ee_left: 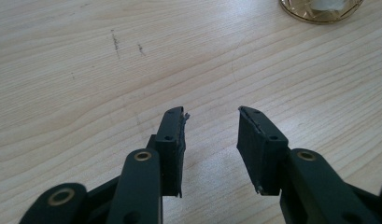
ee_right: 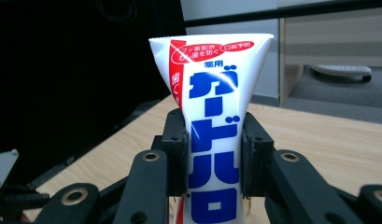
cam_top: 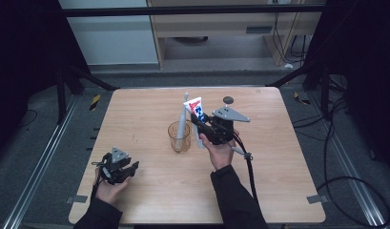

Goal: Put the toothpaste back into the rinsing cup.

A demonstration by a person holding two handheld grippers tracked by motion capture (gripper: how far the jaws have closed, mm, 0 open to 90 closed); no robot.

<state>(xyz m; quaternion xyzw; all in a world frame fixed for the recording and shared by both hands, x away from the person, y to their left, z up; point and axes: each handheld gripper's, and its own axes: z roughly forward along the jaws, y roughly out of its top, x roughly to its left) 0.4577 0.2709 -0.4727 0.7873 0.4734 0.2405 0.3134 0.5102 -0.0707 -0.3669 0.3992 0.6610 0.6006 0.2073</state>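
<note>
A white toothpaste tube [cam_top: 196,114] with blue and red lettering stands upright, crimped end up, just right of an amber glass cup [cam_top: 179,137]. My right gripper [cam_top: 198,125] is shut on the tube; in the right gripper view the toothpaste tube [ee_right: 212,135] is pinched between both pads [ee_right: 178,154]. A pale toothbrush [cam_top: 182,120] leans in the cup, its tip above the rim. My left gripper [cam_top: 129,168] rests low at the table's front left, open, with nothing between its fingers; the left gripper [ee_left: 211,116] hovers over bare wood, the cup's base [ee_left: 321,10] far off.
The wooden table [cam_top: 145,109] is bare apart from a small dark round object [cam_top: 228,99] near its far edge. A cable [cam_top: 250,171] trails from the right gripper along the forearm. Dark frame posts and floor cables surround the table.
</note>
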